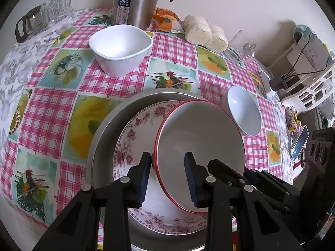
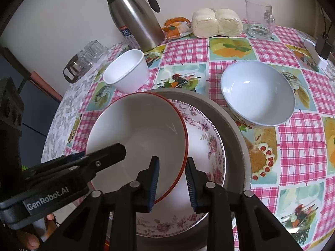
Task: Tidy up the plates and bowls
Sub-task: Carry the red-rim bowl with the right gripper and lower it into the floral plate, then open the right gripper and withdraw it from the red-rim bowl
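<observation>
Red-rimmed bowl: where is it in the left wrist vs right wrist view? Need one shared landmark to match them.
Left wrist: red-rimmed bowl sits lower centre-right, tilted over the floral plate, its rim between the left gripper fingers.
Right wrist: red-rimmed bowl sits centre-left, its rim between the right gripper fingers.
Shared landmark: steel thermos at the back, behind the white square bowl.

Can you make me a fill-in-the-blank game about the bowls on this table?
1. The red-rimmed bowl sits tilted inside the ____ plate.
2. That plate lies in a grey metal ____.
3. The steel jug has a ____ handle.
4. Beside the jug stands a ____ square-ish bowl.

Missing words: flowered; pan; black; white
</observation>
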Available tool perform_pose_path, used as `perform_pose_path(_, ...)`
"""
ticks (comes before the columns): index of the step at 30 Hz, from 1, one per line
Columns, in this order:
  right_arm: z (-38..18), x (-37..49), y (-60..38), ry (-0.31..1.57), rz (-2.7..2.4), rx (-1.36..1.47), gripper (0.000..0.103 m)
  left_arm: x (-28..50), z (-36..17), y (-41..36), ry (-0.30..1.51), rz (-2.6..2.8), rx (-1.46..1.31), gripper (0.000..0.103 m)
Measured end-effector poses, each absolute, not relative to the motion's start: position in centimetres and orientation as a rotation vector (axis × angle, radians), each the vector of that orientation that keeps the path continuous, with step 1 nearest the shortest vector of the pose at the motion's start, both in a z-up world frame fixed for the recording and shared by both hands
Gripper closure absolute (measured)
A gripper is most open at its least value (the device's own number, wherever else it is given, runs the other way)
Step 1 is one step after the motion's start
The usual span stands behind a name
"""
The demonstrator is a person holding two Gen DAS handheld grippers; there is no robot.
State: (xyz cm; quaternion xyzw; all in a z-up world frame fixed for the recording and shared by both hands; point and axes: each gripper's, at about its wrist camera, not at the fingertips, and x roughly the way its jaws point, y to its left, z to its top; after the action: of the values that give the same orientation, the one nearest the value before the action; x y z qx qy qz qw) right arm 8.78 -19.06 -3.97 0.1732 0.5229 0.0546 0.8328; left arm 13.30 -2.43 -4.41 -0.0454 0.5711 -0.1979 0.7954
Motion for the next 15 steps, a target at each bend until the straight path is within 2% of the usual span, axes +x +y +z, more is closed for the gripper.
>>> perform_pose_path(9, -3.8, 8.8, -19.1, 1.102, 0.113, 0.352, 0.074, 13.7, -3.8, -1.8, 1.205, -0.383, -0.077, 0.063)
perform_pose_path(11, -3.5, 8.7, -19.1, 1.092, 0.102, 0.331, 0.074, 13.6, -3.2, -1.5, 1.181, -0.37, -0.074, 0.056)
perform_pose_path(14, -2.9, 8.6, -19.1, 1.074, 0.091, 0.307, 0.074, 13.6, -2.2, -1.1, 1.145, -0.357, -0.075, 0.051)
perform_pose_path(15, -2.7, 8.5, -19.1, 1.066, 0.089, 0.302, 0.068, 13.7, -1.8, -0.9, 1.134, -0.347, -0.078, 0.049)
